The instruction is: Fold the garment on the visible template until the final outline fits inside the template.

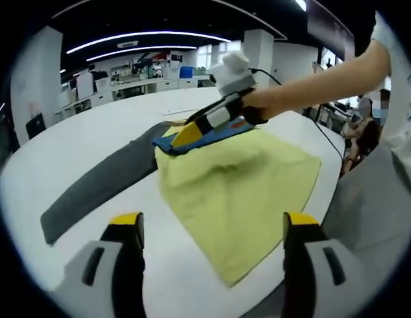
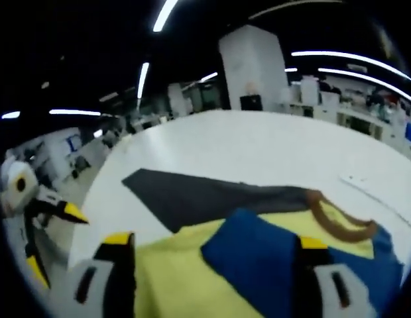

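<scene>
A yellow garment (image 1: 238,189) lies partly folded on the white table, with a blue panel (image 1: 212,138) at its far end. It partly covers a long dark grey template (image 1: 103,182) that sticks out to the left. My left gripper (image 1: 212,232) hovers open over the near edge of the garment, nothing between its jaws. My right gripper (image 1: 192,132), held by a person's arm (image 1: 311,89), rests on the blue panel. In the right gripper view, my right gripper (image 2: 215,262) stands open over the blue panel (image 2: 258,262), yellow cloth (image 2: 172,278) and brown collar (image 2: 338,222), the template (image 2: 192,195) beyond.
The big white table (image 1: 79,132) curves away, its edge close on the right (image 1: 331,199). My left gripper (image 2: 53,218) shows at the far left of the right gripper view. Office desks (image 1: 139,83) and a pillar (image 2: 252,66) stand behind. A seated person (image 1: 364,129) is off to the right.
</scene>
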`<state>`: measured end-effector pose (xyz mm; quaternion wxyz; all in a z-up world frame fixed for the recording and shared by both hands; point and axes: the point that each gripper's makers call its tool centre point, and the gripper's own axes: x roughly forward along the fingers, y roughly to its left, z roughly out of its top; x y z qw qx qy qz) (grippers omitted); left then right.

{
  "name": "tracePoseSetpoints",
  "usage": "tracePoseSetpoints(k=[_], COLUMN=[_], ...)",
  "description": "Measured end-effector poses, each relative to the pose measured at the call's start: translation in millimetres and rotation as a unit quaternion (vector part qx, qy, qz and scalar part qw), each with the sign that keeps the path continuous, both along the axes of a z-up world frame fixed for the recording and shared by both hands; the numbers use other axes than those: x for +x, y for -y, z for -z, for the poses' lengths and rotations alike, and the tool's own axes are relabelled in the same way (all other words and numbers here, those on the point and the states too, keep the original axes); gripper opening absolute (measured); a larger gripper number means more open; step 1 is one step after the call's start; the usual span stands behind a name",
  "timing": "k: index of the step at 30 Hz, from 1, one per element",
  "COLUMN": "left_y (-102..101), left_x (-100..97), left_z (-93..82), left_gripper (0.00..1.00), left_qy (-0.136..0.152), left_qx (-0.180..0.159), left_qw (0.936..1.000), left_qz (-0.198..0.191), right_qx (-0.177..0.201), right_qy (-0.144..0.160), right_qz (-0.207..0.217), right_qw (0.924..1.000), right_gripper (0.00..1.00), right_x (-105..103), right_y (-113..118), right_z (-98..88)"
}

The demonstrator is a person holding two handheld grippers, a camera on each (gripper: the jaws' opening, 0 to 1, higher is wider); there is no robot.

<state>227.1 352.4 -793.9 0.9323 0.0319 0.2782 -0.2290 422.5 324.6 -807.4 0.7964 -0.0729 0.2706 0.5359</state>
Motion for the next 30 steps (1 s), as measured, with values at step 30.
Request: tracePoseSetpoints(k=[30], left_y=[-102.1], left_x=[45.4], left_z=[-15.3], left_gripper=[0.84], left_qy=[0.001], left_qx=[-0.045], left_qw=[0.9951], left_qz=[-0.088], right_qx=[0.038], right_qy=[-0.002], right_qz=[0.119], right_qw=[0.9922], right_gripper=[0.99], right_x=[-38.6], right_y=[190.3], right_z=[-61.9])
